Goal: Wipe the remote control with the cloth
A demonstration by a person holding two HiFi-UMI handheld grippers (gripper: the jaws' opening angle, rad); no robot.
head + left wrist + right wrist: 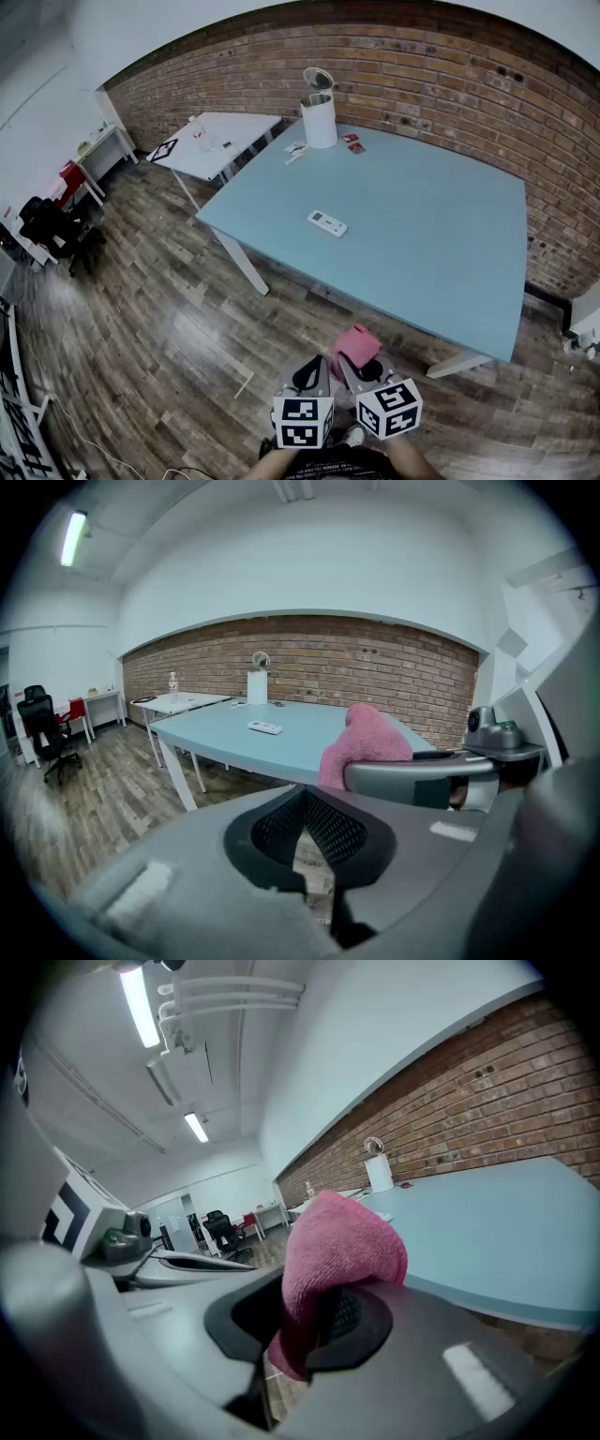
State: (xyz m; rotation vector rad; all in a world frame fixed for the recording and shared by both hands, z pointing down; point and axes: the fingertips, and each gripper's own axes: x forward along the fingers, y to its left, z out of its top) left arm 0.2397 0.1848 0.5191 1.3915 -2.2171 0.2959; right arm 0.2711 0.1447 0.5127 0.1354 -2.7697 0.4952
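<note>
A white remote control (327,223) lies flat near the middle of the light blue table (441,244), small and far off in the left gripper view (264,727). Both grippers hang low over the wooden floor, well short of the table's near edge. My right gripper (359,367) is shut on a pink cloth (353,345), which bunches up out of its jaws (333,1255). My left gripper (310,375) is shut with nothing in it; in its own view (304,841) the jaws meet and the cloth (366,744) shows just to the right.
A white kettle-like jug (319,114) and small red items (353,143) stand at the table's far end by the brick wall. A white side table (214,141) stands to the left. Black office chairs (54,230) and a desk sit at the far left.
</note>
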